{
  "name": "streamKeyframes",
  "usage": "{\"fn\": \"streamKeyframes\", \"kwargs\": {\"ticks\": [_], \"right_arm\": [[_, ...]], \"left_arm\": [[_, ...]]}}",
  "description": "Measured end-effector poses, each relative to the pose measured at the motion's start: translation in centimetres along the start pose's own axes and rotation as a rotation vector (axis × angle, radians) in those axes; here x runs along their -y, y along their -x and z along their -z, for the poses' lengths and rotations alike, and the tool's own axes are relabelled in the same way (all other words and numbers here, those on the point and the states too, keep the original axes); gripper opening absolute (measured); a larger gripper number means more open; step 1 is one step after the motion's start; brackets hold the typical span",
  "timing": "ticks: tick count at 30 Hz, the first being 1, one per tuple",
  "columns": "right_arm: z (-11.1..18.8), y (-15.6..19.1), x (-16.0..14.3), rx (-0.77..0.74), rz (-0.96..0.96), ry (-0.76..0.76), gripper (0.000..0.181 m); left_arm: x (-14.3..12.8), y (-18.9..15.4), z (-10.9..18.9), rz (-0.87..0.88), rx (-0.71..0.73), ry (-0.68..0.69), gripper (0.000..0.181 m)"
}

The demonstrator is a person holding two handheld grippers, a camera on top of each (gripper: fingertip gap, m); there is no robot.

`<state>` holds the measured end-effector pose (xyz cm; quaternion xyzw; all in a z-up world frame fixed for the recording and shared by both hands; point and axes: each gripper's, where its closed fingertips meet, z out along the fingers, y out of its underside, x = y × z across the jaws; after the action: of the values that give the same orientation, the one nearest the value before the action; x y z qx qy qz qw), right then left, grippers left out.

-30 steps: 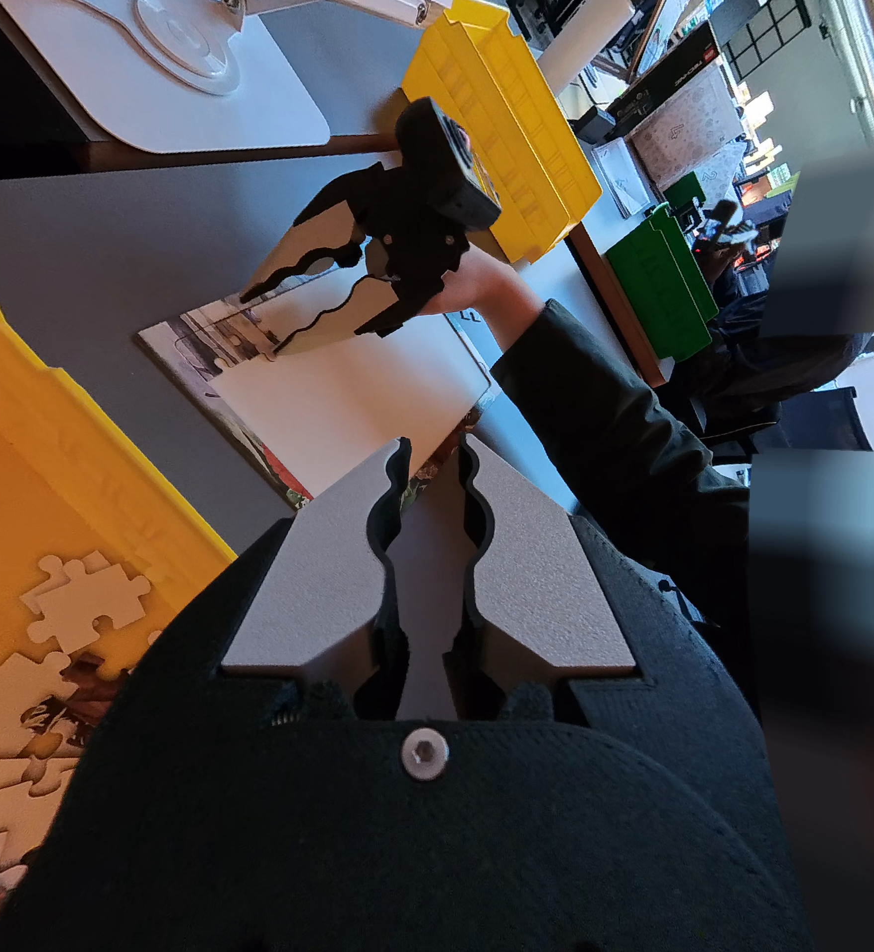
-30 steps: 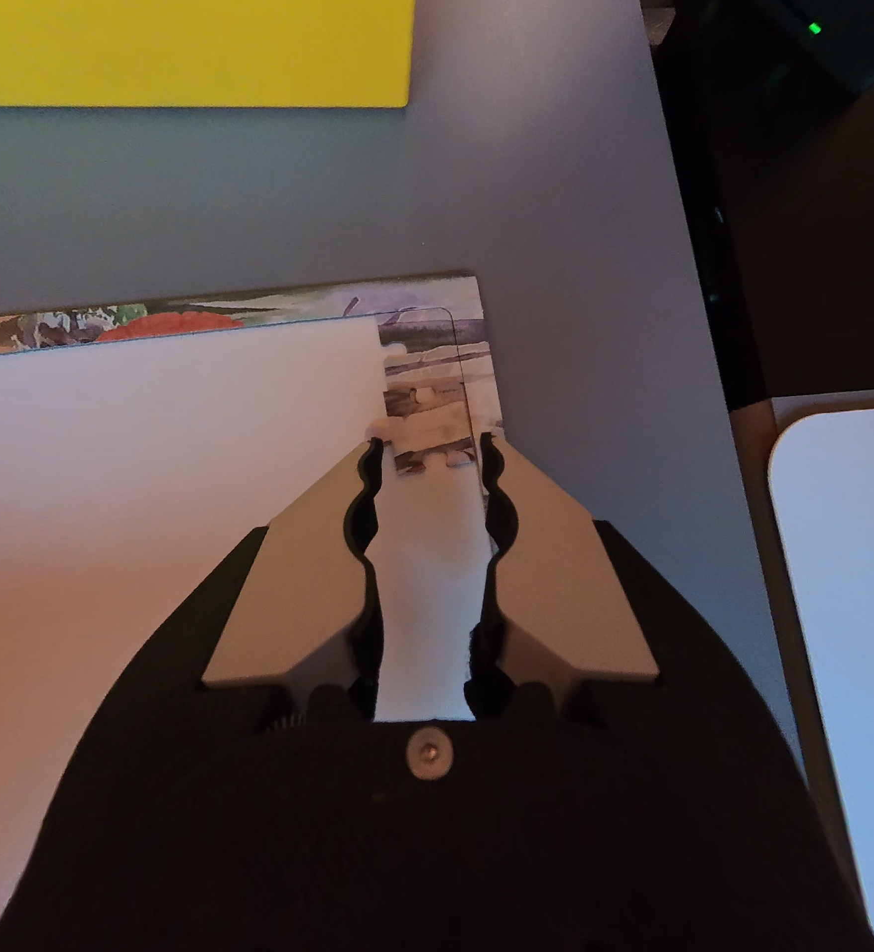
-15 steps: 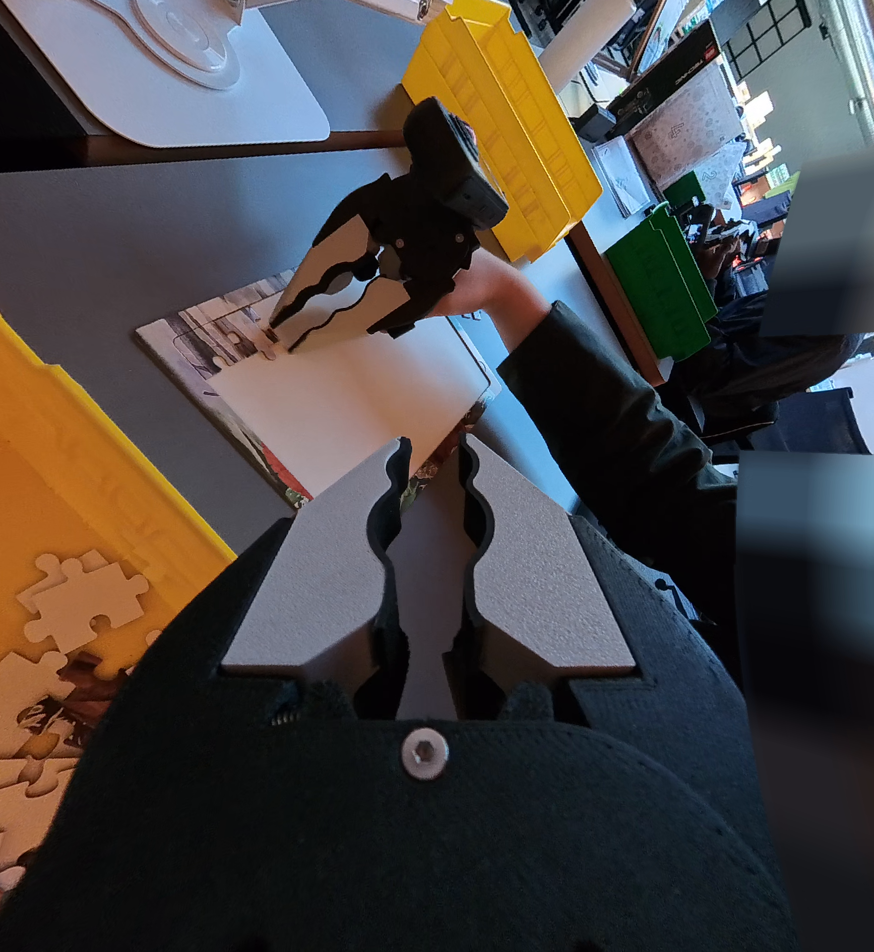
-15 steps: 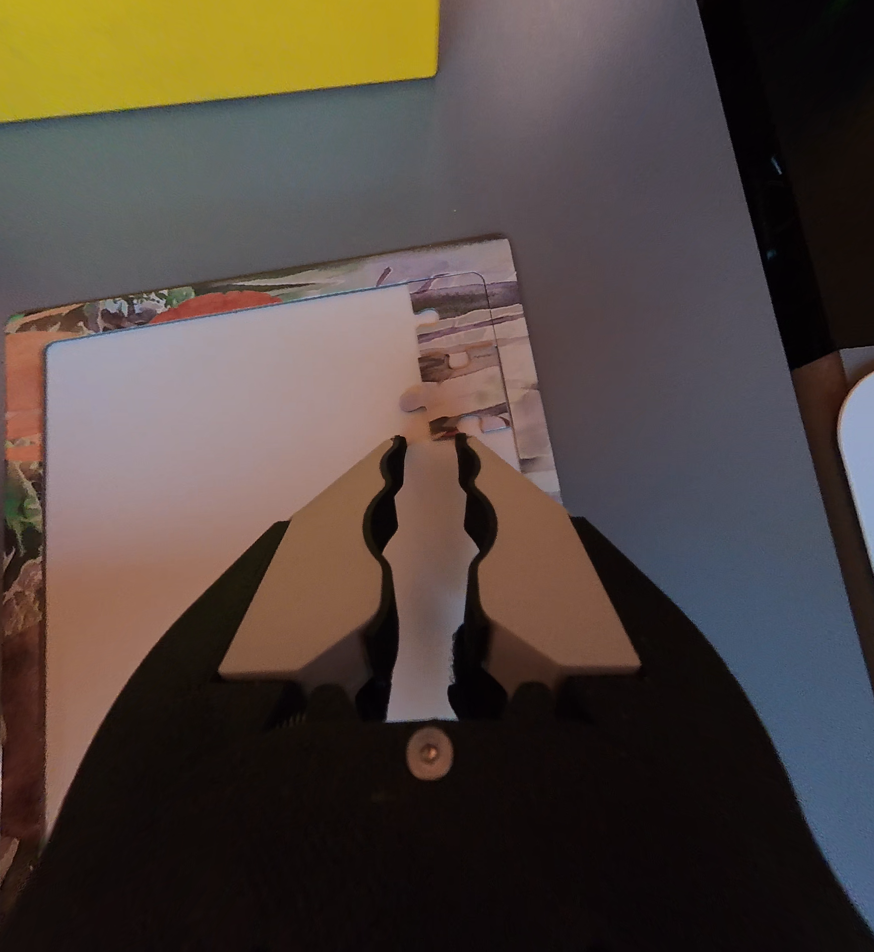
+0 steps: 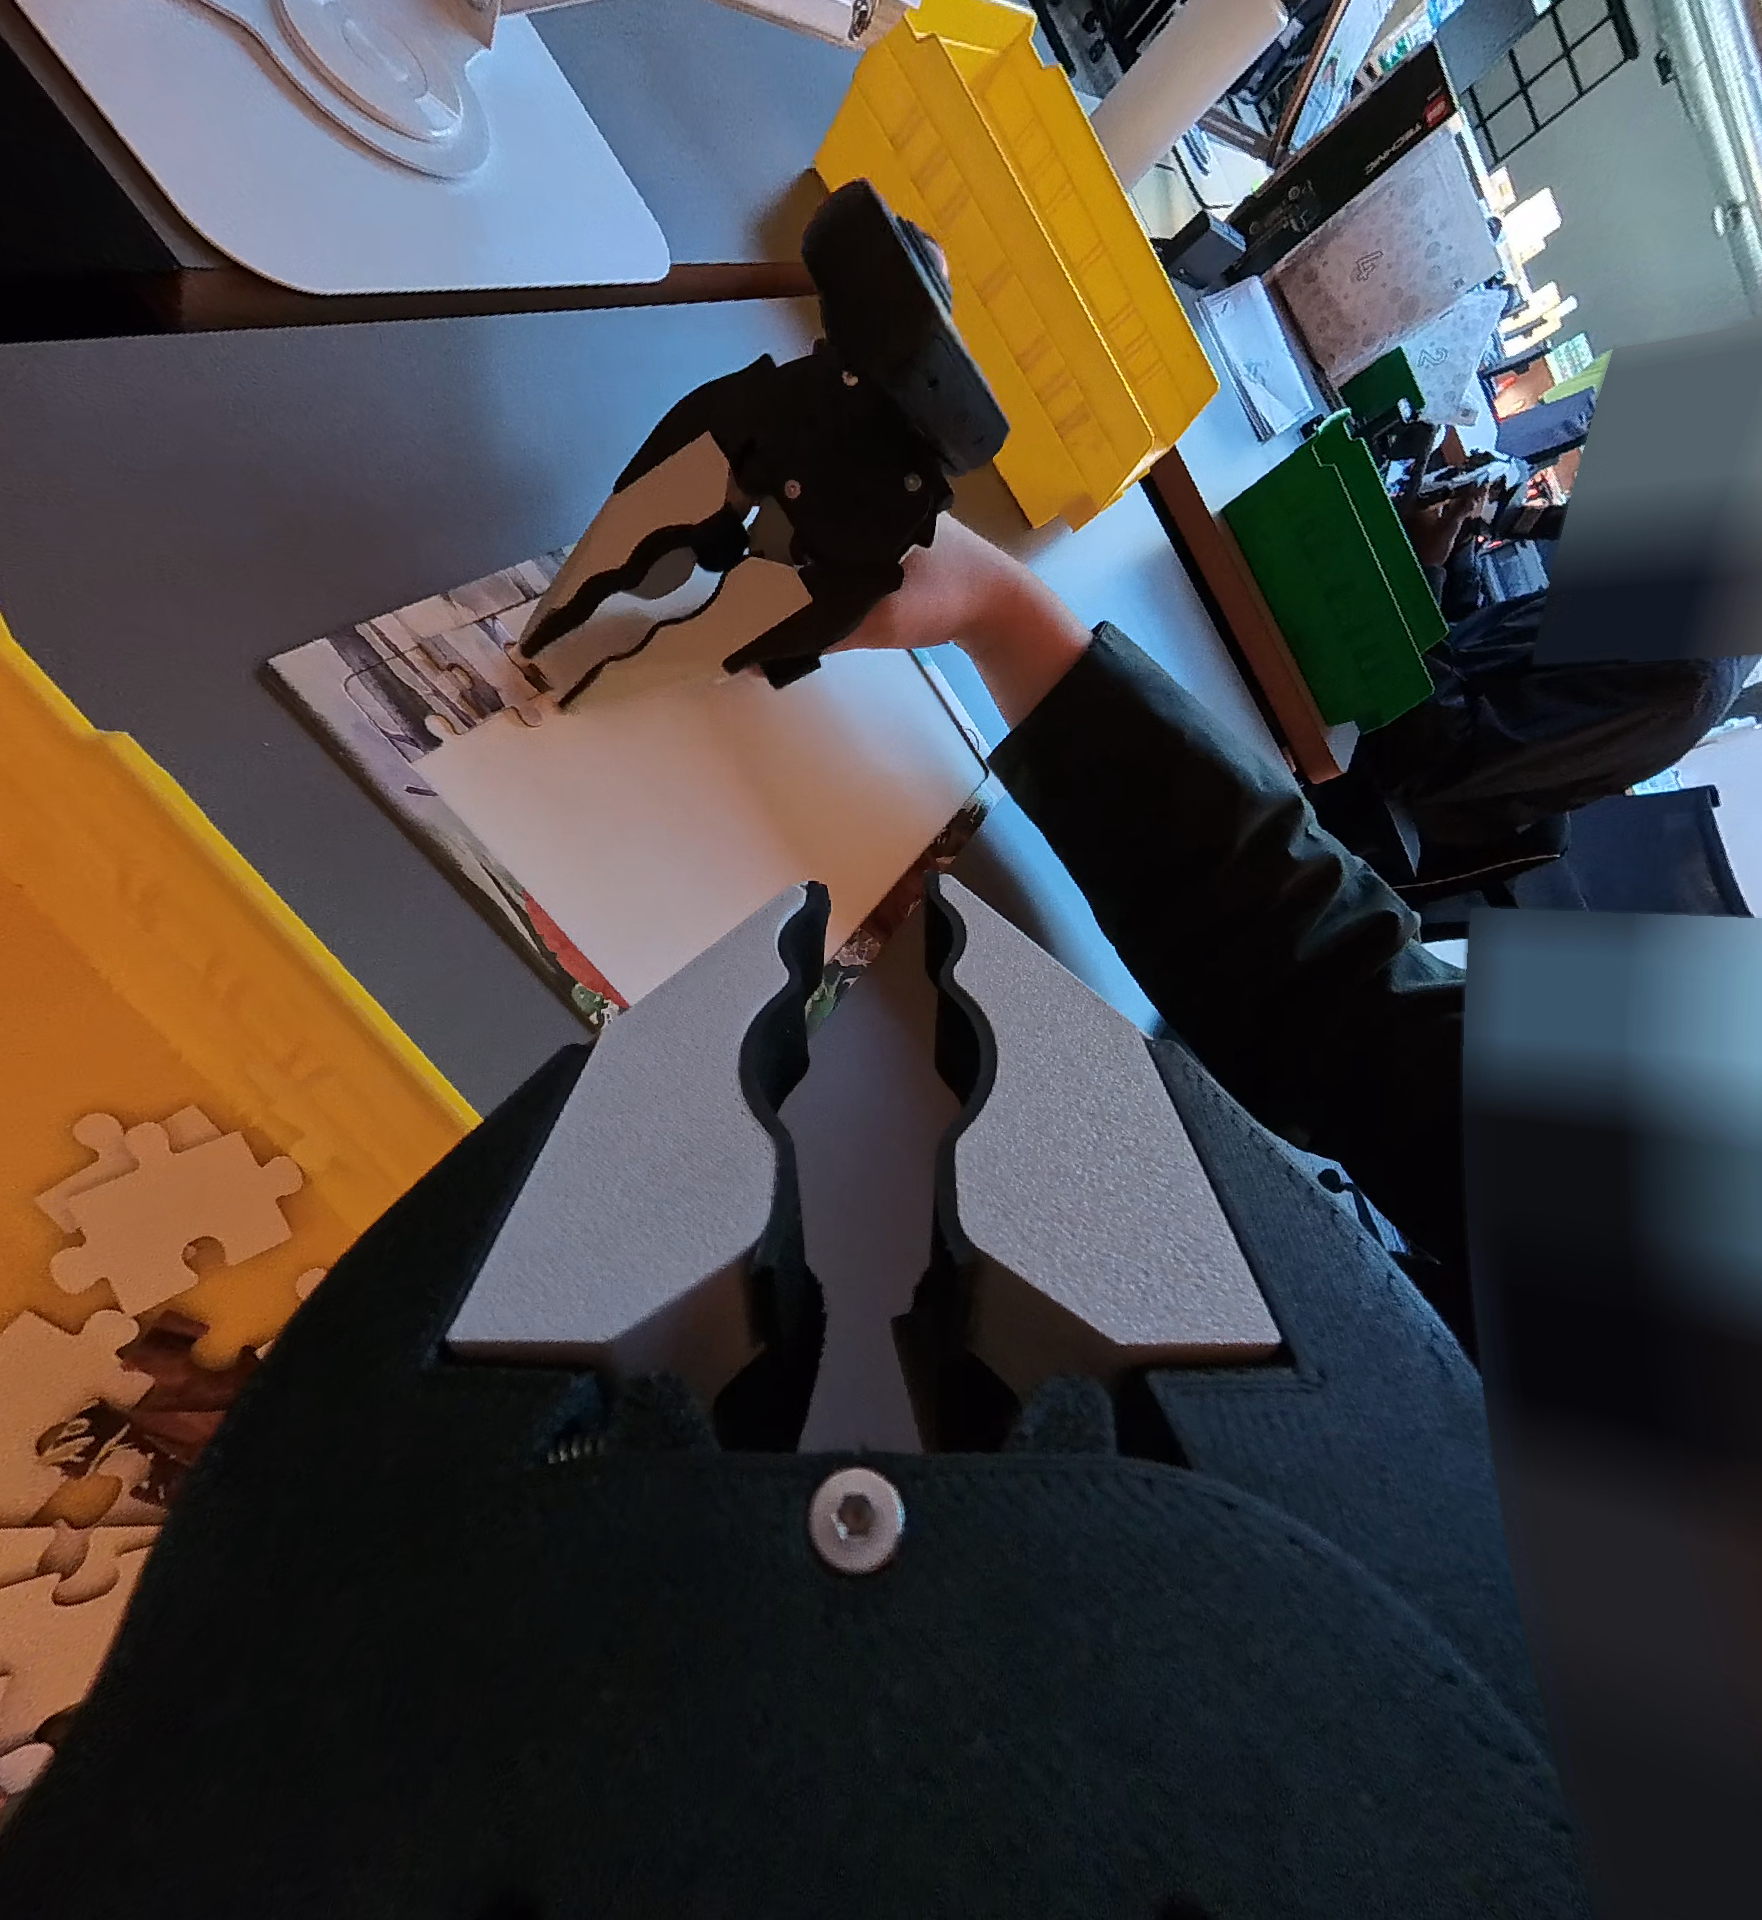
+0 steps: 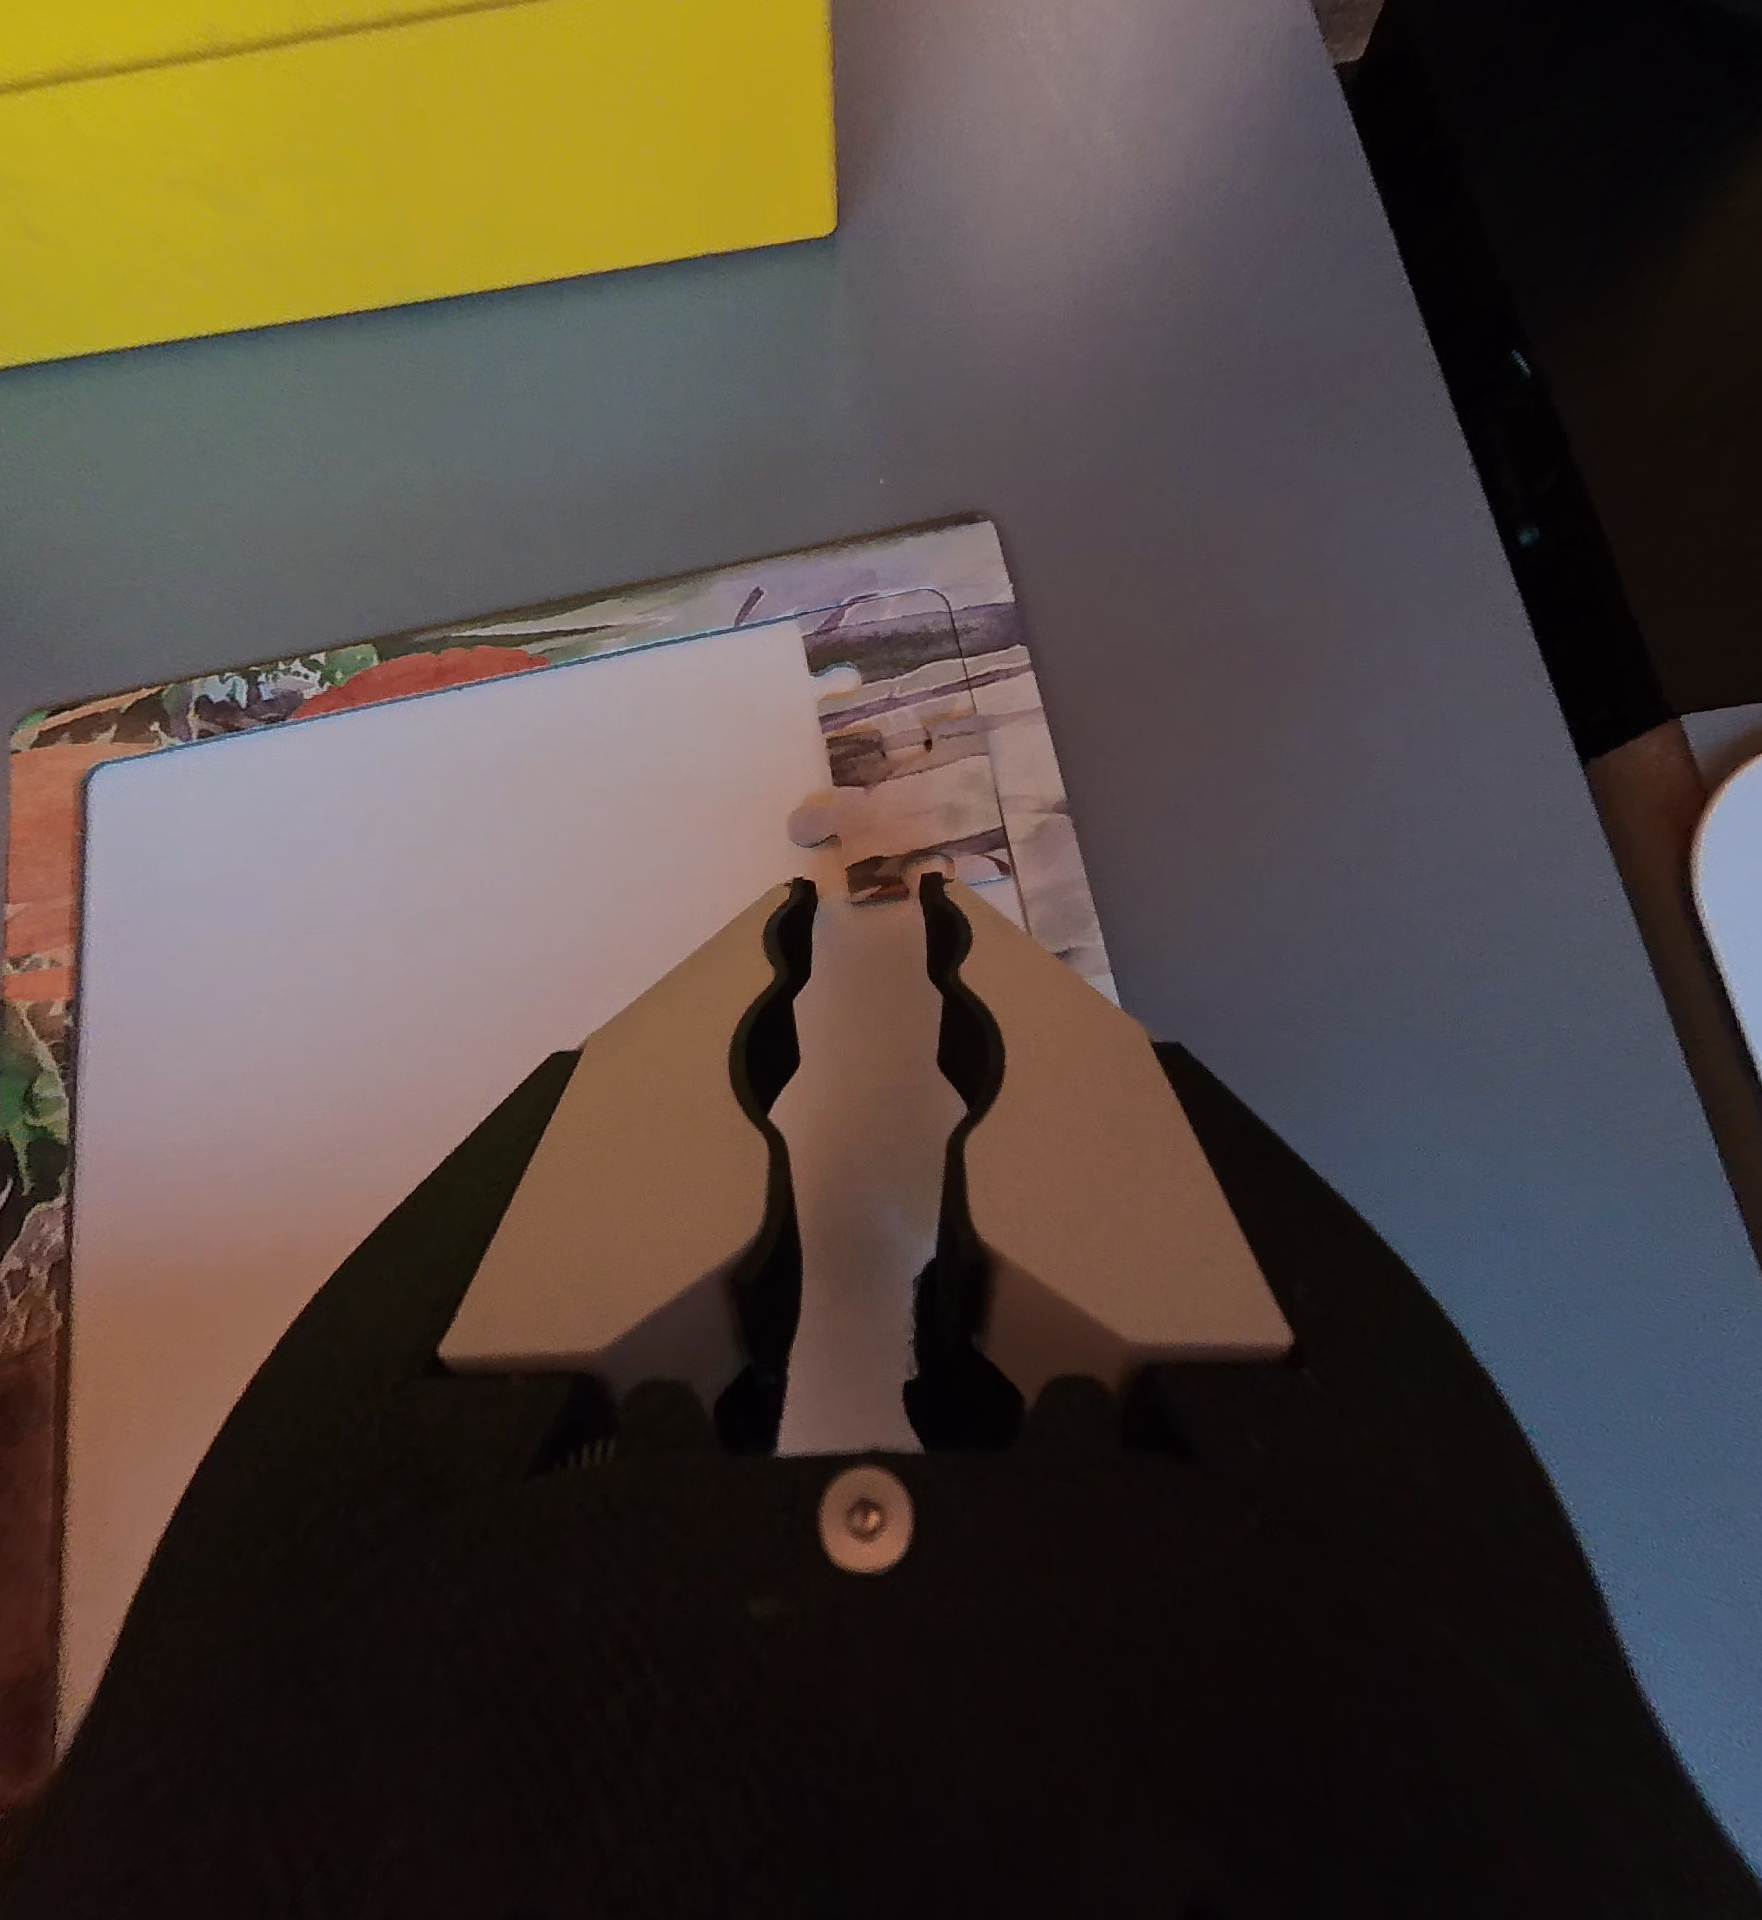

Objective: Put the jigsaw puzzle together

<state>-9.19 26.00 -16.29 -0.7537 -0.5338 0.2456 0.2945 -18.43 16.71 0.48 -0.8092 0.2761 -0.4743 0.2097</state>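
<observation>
The right gripper has its jaws a narrow gap apart, with nothing clamped between them; its fingertips rest at the near edge of the placed puzzle pieces, a small painted patch fitted into the far right corner of the puzzle board; one pale tab juts from that patch towards the bare white bed of the board; in the left wrist view the same gripper slants down with its tips touching the board at those pieces, and a hand in a dark sleeve holds it.

The left gripper hangs above the grey table, jaws likewise slightly parted and holding nothing; its tips sit over the near corner of the board, whether touching it I cannot tell.

Left of it stands a yellow bin with loose jigsaw pieces heaped inside, most lying pale side up; a second yellow bin stands at the far edge of the table, a green bin beyond it; a white pad lies on the next desk; in the right wrist view the yellow bin's wall fills the upper left.
</observation>
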Motion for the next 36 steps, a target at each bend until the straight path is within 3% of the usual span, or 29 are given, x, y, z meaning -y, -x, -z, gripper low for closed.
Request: {"fn": "streamKeyframes", "kwargs": {"ticks": [12, 22, 26, 36], "right_arm": [[0.1, 0.4, 0.0, -0.012, 0.039, -0.012, 0.011], [2.8, 2.1, -2.0, -0.005, 0.047, -0.032, 0.010], [3.4, 1.9, -3.3, -0.003, 0.038, 0.000, 0.010], [3.2, -0.5, -2.9, -0.011, 0.046, 0.074, 0.010]], "left_arm": [[-0.1, 0.1, -0.1, 0.005, -0.002, 0.004, 0.016], [-0.1, 0.1, 0.1, 0.014, -0.014, 0.004, 0.017], [0.1, 0.3, 0.5, 0.026, -0.017, -0.014, 0.017], [-0.5, 0.1, -0.5, 0.028, -0.035, 0.032, 0.017]]}}
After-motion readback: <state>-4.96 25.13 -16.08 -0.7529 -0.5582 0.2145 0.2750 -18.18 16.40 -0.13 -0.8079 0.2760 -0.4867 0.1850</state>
